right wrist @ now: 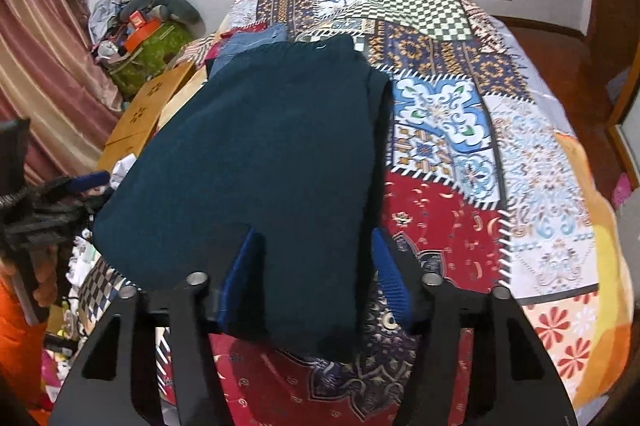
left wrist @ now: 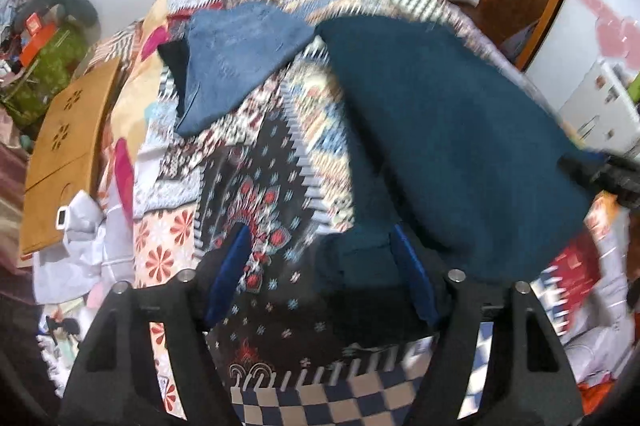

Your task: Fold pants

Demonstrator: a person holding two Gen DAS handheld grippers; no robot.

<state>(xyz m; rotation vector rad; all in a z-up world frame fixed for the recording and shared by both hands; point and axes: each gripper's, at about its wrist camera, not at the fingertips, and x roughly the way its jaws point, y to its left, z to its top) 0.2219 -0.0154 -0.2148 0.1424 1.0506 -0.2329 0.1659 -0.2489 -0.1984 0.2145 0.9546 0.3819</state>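
Dark teal pants (left wrist: pixel 448 129) lie folded on the patchwork bedspread (left wrist: pixel 256 161); they also show in the right wrist view (right wrist: pixel 264 153). My left gripper (left wrist: pixel 320 258) is open, with a corner of the pants by its right finger (left wrist: pixel 412 278). My right gripper (right wrist: pixel 312 258) is open, its fingers wide apart with the near end of the pants lying between them. The other gripper shows at the right edge of the left wrist view (left wrist: pixel 608 173) and at the left edge of the right wrist view (right wrist: pixel 52 201).
A folded blue garment (left wrist: pixel 236 61) lies further back on the bed. A wooden lap table (left wrist: pixel 68 153) stands by the bed's left side, with white cloth (left wrist: pixel 76 254) below it. A cluttered green bag (right wrist: pixel 148 45) sits by the curtain (right wrist: pixel 44 65).
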